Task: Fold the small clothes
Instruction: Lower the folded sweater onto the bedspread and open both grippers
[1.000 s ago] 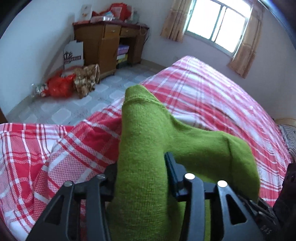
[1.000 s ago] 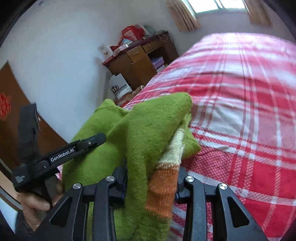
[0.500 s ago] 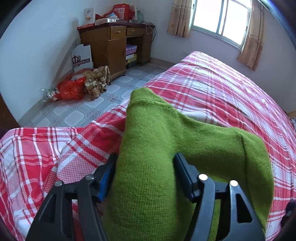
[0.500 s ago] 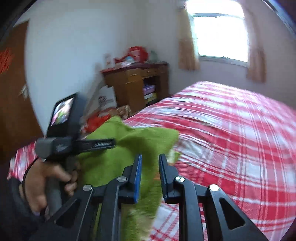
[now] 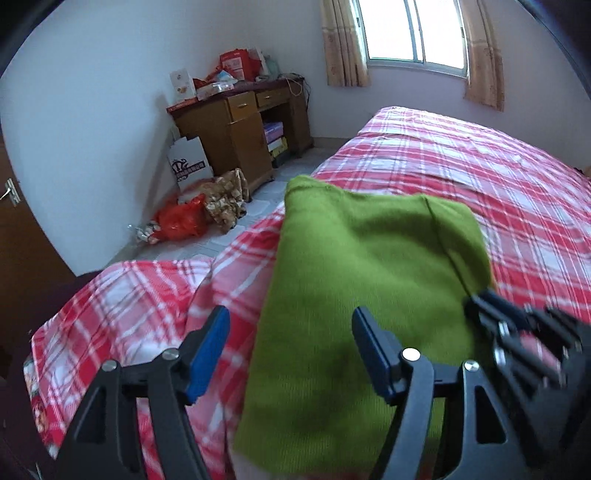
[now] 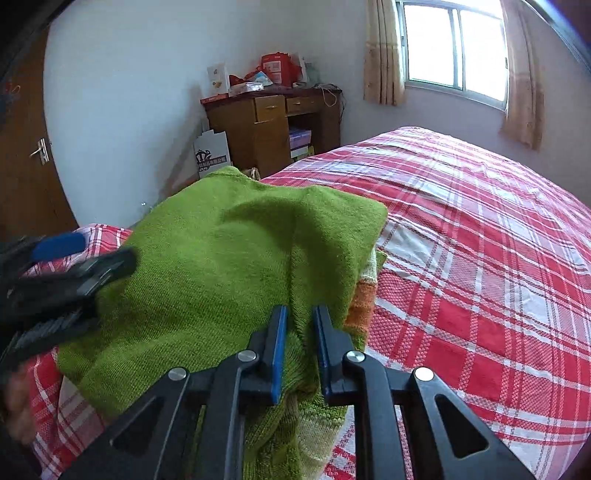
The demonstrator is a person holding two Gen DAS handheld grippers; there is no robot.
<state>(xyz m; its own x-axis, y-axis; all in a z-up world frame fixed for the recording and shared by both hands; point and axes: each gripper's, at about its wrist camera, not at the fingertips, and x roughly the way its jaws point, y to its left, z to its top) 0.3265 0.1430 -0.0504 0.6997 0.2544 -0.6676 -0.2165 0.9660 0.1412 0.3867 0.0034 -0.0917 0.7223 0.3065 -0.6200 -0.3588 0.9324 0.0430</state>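
Note:
A green knit garment (image 5: 369, 280) with orange and cream stripes at its edge (image 6: 364, 306) lies folded on the red plaid bed (image 5: 480, 166). My left gripper (image 5: 291, 354) is open, its blue pads spread over the garment's near left part without gripping it. My right gripper (image 6: 299, 350) is shut on a fold of the green garment (image 6: 229, 266) near its right edge. The right gripper shows at the right of the left wrist view (image 5: 517, 332); the left gripper shows at the left of the right wrist view (image 6: 66, 273).
A wooden desk (image 5: 240, 125) with clutter on top stands against the far wall. Bags and a red sack (image 5: 181, 221) lie on the tiled floor by it. A window with curtains (image 5: 413, 33) is beyond the bed. A brown door (image 6: 26, 155) is at left.
My left gripper has opened and let go of the green garment. The garment has come down to lie flatter on the bed. My right gripper stays closed on it.

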